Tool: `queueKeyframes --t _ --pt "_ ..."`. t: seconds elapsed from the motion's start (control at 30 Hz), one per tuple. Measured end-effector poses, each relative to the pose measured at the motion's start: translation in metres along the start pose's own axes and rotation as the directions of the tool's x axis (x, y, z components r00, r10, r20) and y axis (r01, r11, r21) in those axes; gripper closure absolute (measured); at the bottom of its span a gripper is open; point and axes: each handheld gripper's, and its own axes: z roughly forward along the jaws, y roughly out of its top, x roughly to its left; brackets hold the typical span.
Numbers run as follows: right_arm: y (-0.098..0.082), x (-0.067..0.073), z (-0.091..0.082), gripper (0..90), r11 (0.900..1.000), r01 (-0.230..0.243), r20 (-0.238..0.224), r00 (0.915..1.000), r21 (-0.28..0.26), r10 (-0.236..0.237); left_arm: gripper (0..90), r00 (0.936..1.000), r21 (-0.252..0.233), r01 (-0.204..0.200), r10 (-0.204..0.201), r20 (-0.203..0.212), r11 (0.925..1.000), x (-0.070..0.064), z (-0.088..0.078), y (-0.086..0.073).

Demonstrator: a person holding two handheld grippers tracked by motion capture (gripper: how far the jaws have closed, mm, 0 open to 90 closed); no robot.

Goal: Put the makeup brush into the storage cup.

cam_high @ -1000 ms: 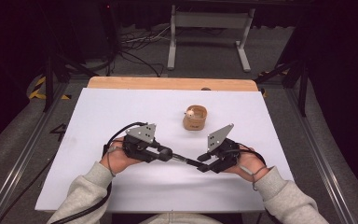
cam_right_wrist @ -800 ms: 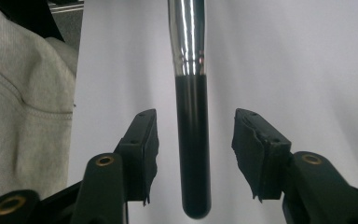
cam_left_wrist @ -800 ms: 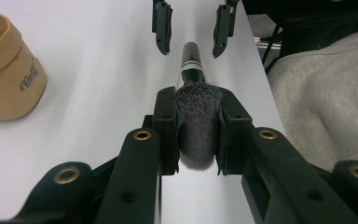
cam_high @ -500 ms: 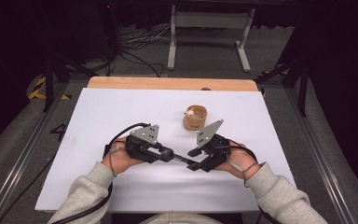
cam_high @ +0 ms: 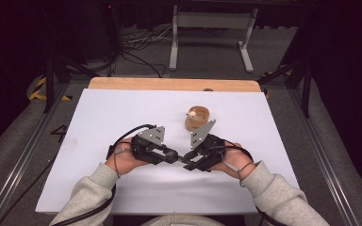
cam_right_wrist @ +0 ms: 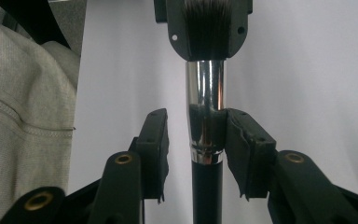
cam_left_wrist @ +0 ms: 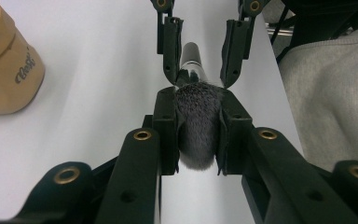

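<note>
A makeup brush (cam_high: 183, 159) with grey bristles (cam_left_wrist: 198, 126), a chrome ferrule (cam_right_wrist: 206, 93) and a black handle lies level between the two grippers, just above the white table. My left gripper (cam_high: 172, 155) is shut on the bristle head (cam_left_wrist: 199, 100). My right gripper (cam_high: 189, 162) faces it, its jaws around the ferrule (cam_right_wrist: 196, 130). One pad touches the chrome and the other stands off with a clear gap, so it is open. The two gripper tips nearly meet.
A small tan round container (cam_high: 197, 117) with lettering on its side (cam_left_wrist: 4, 70) stands just beyond the right gripper. The white sheet (cam_high: 122, 117) covers the table up to a wooden strip (cam_high: 169, 84) at the far edge. Grey sleeves come in from below.
My right gripper has moved left along the brush toward the left gripper, closing the gap between them. The left gripper has held still with the bristles.
</note>
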Motion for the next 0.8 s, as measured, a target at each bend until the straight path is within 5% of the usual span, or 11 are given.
queueKeyframes --t 0.67,0.8 --pt "0.0055 -0.0007 0.0071 71.3 0.999 0.020 0.011 0.9997 0.041 -0.021 72.3 0.9998 0.001 -0.011 0.011 0.015 0.9999 0.0006 0.0029 -0.0003" --pt "0.0050 0.0002 0.0050 71.4 1.000 0.023 0.019 0.9995 0.017 -0.023 58.8 1.0000 -0.028 -0.010 0.010 -0.001 0.9996 0.0000 0.0014 -0.0009"
